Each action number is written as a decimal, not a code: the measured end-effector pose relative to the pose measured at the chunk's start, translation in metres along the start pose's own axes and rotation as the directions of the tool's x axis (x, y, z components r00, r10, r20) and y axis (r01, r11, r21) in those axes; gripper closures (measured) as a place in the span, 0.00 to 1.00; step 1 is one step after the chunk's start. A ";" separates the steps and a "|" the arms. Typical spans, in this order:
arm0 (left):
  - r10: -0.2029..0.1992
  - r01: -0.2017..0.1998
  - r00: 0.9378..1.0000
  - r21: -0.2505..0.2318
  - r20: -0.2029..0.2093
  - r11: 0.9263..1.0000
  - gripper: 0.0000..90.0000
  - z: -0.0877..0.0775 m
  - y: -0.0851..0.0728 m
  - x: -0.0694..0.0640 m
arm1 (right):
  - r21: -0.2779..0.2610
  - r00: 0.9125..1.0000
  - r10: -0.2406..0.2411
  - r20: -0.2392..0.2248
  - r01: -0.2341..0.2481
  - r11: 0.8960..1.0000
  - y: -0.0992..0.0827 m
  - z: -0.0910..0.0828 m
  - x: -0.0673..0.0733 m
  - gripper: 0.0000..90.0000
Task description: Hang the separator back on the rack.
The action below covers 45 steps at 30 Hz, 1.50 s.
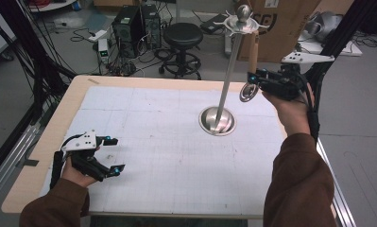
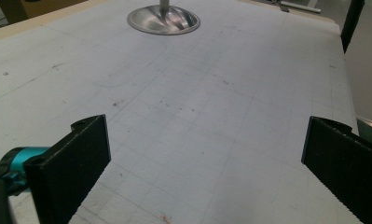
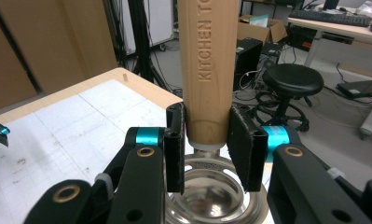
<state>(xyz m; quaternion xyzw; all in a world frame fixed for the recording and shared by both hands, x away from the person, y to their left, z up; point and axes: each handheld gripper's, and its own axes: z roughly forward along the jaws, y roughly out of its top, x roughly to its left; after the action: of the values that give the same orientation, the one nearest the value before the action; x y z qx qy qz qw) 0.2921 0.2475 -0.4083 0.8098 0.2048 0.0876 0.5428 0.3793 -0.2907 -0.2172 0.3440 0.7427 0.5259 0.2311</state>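
A metal utensil stand rises from a round base at the table's middle right, with hooks and a ball at its top. My right gripper, held up to the right of the pole, is shut on a utensil's wooden handle, which points up. The utensil's round metal head hangs below the jaws. In the right gripper view both pads press the handle just above the metal head. My left gripper rests open at the table's near left, with nothing between its pads. The stand's base lies far ahead of it.
A white gridded mat covers the wooden table. Beyond the far edge stand a black stool, computer towers and a cardboard box. Black frame posts rise close behind my right gripper.
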 end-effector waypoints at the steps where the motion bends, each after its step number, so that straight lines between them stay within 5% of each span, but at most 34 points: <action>1: 0.000 0.000 1.000 0.002 0.000 1.000 0.02 0.000 0.000 0.000 | -0.001 1.000 -0.001 0.002 0.001 1.000 0.000 0.001 0.000 0.76; 19: 0.000 0.000 1.000 0.004 0.003 1.000 0.02 0.001 0.000 0.000 | 0.044 0.998 -0.015 0.053 0.013 0.999 0.000 -0.008 0.002 0.49; 36: 0.004 -0.004 1.000 0.006 0.006 1.000 0.02 0.002 0.000 -0.002 | 0.064 0.997 -0.054 0.049 0.051 0.997 -0.009 -0.031 0.011 0.40; 45: 0.003 -0.003 1.000 0.002 0.008 1.000 0.02 0.001 0.000 -0.002 | 0.061 0.998 -0.067 0.003 0.066 0.996 -0.008 -0.036 0.024 0.37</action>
<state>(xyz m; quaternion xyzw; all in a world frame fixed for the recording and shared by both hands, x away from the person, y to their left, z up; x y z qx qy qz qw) 0.2913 0.2454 -0.4084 0.8109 0.2017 0.0849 0.5427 0.3358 -0.2972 -0.2122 0.3274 0.7688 0.4942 0.2400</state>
